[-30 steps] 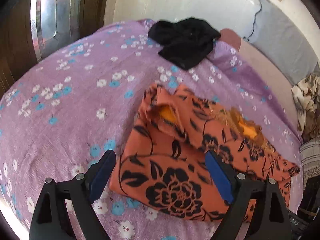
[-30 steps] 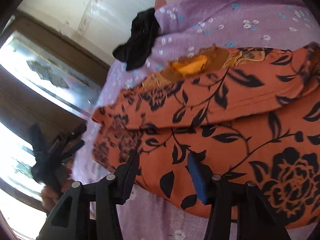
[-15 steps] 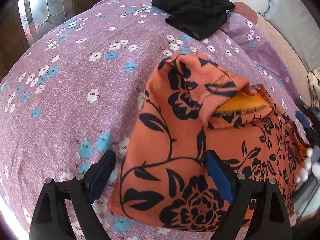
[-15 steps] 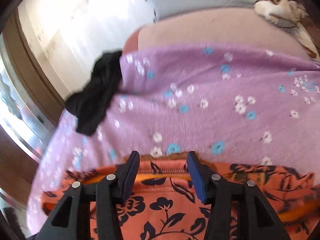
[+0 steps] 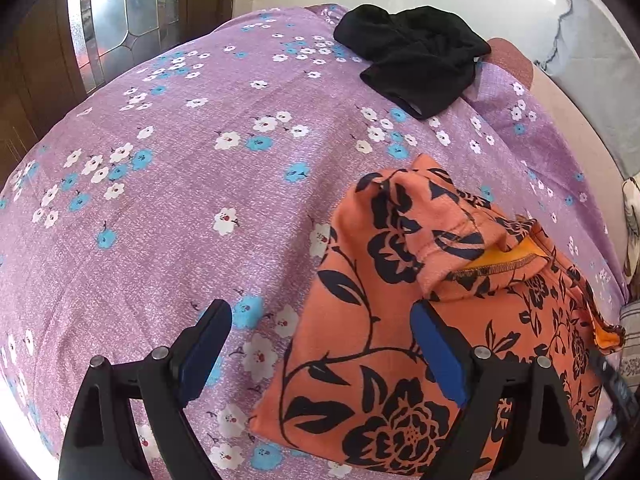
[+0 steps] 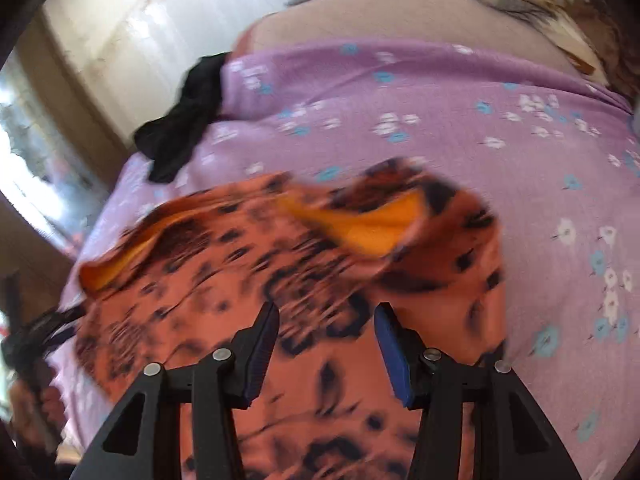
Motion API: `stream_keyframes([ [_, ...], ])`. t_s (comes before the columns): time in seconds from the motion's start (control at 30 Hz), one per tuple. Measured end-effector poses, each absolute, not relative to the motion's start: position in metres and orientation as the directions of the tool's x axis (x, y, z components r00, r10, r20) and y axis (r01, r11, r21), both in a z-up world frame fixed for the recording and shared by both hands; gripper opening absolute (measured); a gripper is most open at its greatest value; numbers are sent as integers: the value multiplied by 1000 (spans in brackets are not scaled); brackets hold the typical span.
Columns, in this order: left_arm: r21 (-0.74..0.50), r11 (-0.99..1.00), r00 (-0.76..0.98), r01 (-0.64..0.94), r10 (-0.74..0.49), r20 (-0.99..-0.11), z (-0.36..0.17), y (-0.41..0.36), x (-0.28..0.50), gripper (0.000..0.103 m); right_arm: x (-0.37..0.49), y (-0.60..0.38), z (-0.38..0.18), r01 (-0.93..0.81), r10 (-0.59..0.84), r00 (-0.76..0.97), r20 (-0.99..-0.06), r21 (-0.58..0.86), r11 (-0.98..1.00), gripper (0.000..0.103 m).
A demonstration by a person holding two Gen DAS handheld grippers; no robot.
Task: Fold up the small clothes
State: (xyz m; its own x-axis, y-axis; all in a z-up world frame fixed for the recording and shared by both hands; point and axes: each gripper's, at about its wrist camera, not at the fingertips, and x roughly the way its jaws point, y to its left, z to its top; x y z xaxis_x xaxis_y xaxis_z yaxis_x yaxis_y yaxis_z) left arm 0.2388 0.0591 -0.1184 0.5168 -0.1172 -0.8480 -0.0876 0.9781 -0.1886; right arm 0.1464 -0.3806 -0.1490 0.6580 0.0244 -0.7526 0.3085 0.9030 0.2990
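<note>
— Where's the garment now?

— Roughly folded, the orange floral top point(image 5: 432, 320) lies on the purple flowered bedsheet point(image 5: 180, 208). I hold my left claw point(image 5: 320, 352) spread wide at its near corner; my right claw point(image 6: 326, 346) hovers half apart, gripping nothing.

— And around it?

— Black clothes point(image 5: 416, 64) wait near the wall, presumably next; a glazed door point(image 5: 116, 20) stands left.

Orange floral garment point(image 5: 360, 320): soft matt knit cloth, yellow fleecy lining. Bedsheet point(image 5: 180, 208): purple woven cotton, matt, coarse weave. Black garment point(image 5: 416, 64), upper right: matt cloth. Fingers point(image 5: 438, 354): matt black plastic, blue rubbery pads.
</note>
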Motion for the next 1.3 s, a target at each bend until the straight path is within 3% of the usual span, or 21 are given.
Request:
stream_keyframes([
  [0.1, -185, 976, 518, -113, -101, -849, -118, 68, 242, 91, 162, -408, -136, 437, -94, 697, -711, 318, 841, 53],
  [0.17, -197, 971, 521, -139, -98, -848, -115, 78, 244, 91, 163, -401, -117, 395, -47, 767, -640, 412, 821, 54],
  [0.23, -199, 965, 535, -169, -80, -841, -111, 86, 250, 91, 171, -360, -102, 242, 72, 802, -593, 433, 869, 54],
  [0.37, -188, 954, 569, -233, -23, -822, -98, 107, 252, 91, 201, -236, -114, -92, 374, 650, -662, 420, 903, 54],
  [0.5, -177, 947, 562, -268, 5, -827, -97, 124, 251, 91, 233, -127, -144, -267, 415, 504, -758, 320, 909, 53],
  [0.63, -147, 961, 546, -236, 6, -838, -101, 127, 252, 91, 296, -110, -142, -157, 303, 609, -733, 264, 952, 53],
  [0.73, -142, 965, 539, -219, -1, -842, -103, 128, 252, 91, 311, -152, -126, 56, 258, 713, -653, 419, 907, 53],
  [0.8, -161, 963, 534, -217, -21, -845, -104, 129, 253, 91, 292, -178, -109, 94, 234, 783, -576, 482, 871, 56],
  [0.87, -174, 962, 536, -210, -35, -843, -103, 126, 254, 91, 276, -192, -96, 51, 235, 803, -547, 457, 888, 56],
  [0.97, -186, 968, 551, -167, -64, -832, -98, 113, 252, 91, 232, -222, -97, 56, 205, 776, -596, 389, 920, 56],
  [1.1, -185, 982, 596, -48, -120, -794, -89, 80, 240, 91, 154, -281, -109, 132, 187, 741, -645, 413, 901, 56],
  [1.3, -74, 981, 576, 181, -167, -800, -100, 12, 219, 91, 71, -342, -153, 276, 175, 682, -710, 472, 837, 56],
])
